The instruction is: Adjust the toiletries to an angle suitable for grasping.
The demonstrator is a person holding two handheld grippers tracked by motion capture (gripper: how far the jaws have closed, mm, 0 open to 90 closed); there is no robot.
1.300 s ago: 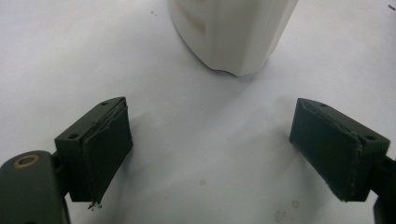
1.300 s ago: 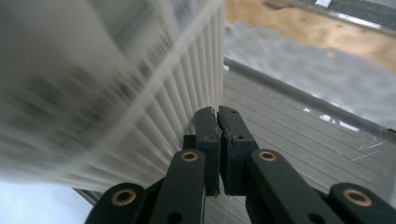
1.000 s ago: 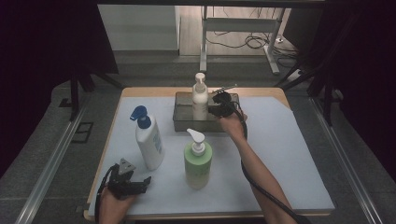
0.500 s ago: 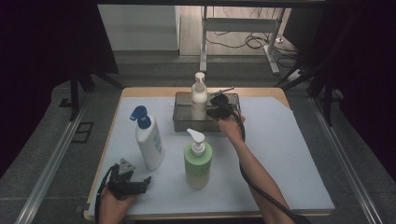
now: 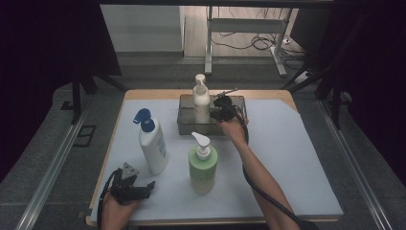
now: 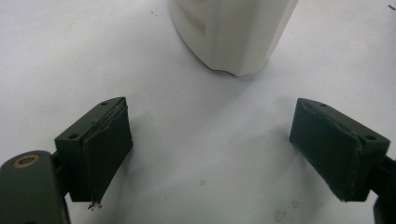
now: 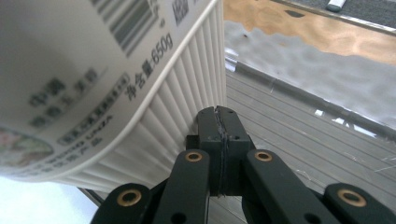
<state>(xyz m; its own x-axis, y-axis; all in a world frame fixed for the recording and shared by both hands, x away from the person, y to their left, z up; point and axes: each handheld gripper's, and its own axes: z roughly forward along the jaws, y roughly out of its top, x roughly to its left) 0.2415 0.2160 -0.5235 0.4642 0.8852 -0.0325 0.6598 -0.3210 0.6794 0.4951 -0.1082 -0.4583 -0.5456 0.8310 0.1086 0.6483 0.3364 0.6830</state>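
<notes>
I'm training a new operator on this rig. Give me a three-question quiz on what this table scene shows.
1. True or false: the right gripper has its jaws closed together, beside the cream pump bottle.
2. Where does the cream pump bottle stand? A) on the white mat B) in the dark tray C) on the floor
3. Fill in: the left gripper has its jaws ____, with nothing between them, pointing at the blue-pump bottle.

Key: 1 true; 2 B; 3 open.

A wooden table [image 5: 143, 94] bears a white mat [image 5: 297, 158], two bottles, perhaps a tray [image 5: 186, 125].
</notes>
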